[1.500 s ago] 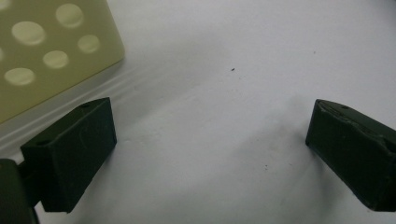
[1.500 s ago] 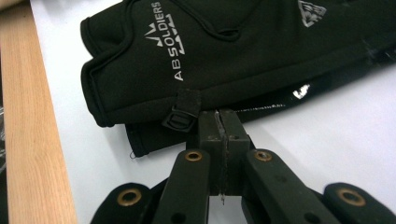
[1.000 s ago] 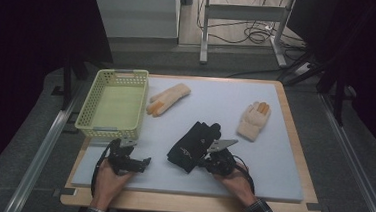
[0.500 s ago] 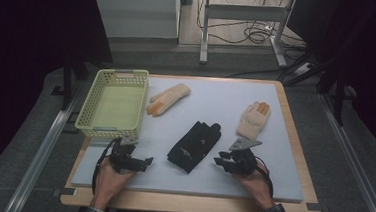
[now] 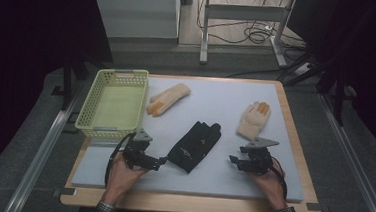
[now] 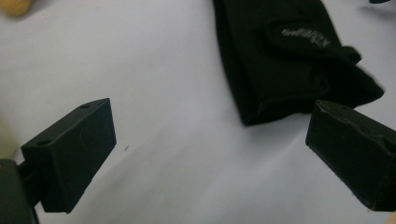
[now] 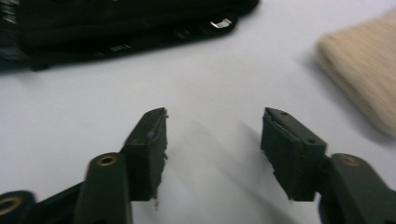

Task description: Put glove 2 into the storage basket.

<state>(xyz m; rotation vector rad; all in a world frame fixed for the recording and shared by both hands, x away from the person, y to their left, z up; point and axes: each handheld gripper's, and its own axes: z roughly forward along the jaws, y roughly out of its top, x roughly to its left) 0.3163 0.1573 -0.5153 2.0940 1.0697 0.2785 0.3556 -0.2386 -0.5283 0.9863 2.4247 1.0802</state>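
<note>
While soft black glove (image 5: pixel 194 146) lies flat | mat (image 5: pixel 291 183) smooth, pale.

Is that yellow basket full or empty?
Empty: the high view shows the basket's bare mesh floor, while all three gloves lie outside on the mat.

Two black hand-held grippers (image 5: pixel 164 160) (image 5: pixel 232 159), grey three-cornered top plates, trailing black cables, plaid sleeve cuffs (image 5: pixel 99 211).

A wooden table (image 5: pixel 294 138) stands on grey floor (image 5: pixel 350 197); beyond, cables (image 5: pixel 251 33) trail.
</note>
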